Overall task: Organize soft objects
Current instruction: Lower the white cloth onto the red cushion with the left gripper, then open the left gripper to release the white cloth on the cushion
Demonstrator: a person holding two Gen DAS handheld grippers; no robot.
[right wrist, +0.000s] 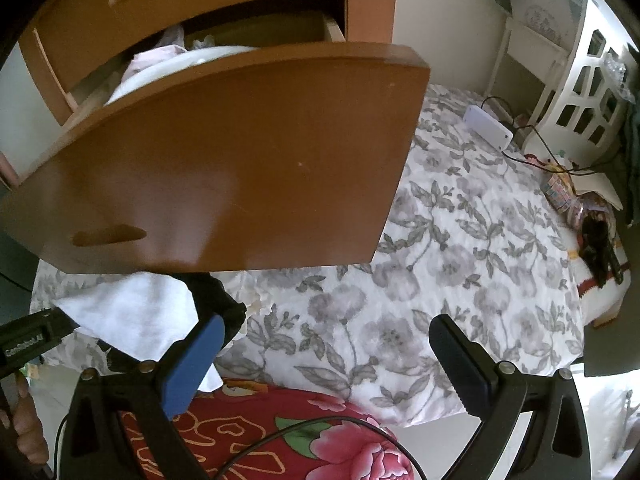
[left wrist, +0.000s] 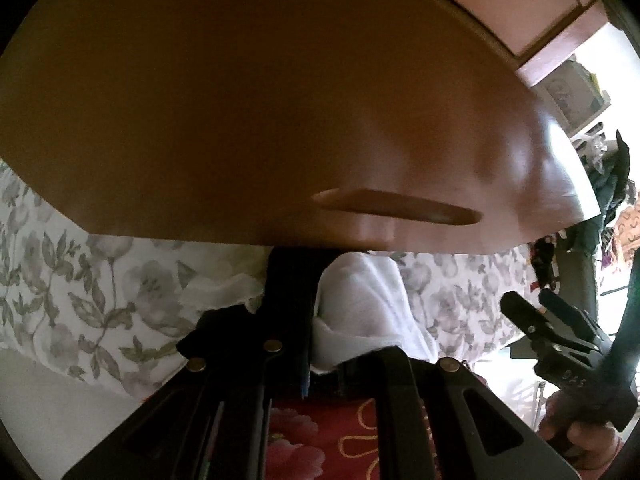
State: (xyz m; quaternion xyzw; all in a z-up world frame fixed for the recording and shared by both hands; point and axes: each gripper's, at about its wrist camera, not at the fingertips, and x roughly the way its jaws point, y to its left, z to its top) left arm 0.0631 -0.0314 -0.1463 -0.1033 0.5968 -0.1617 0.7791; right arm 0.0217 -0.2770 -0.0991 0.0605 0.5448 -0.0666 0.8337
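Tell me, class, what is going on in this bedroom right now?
A person holds a gripper in each hand over a floral bedspread. The left gripper is shut on a white cloth just below an open wooden drawer that already holds laundry. The right gripper is open and empty.

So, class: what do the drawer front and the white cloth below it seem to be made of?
Drawer front: looks like wood or wood-look board with a smooth, slightly glossy brown finish; light glints off it, and no grain shows. White cloth: apparently a soft woven fabric, matte, rumpled into loose folds; the fibre cannot be told.
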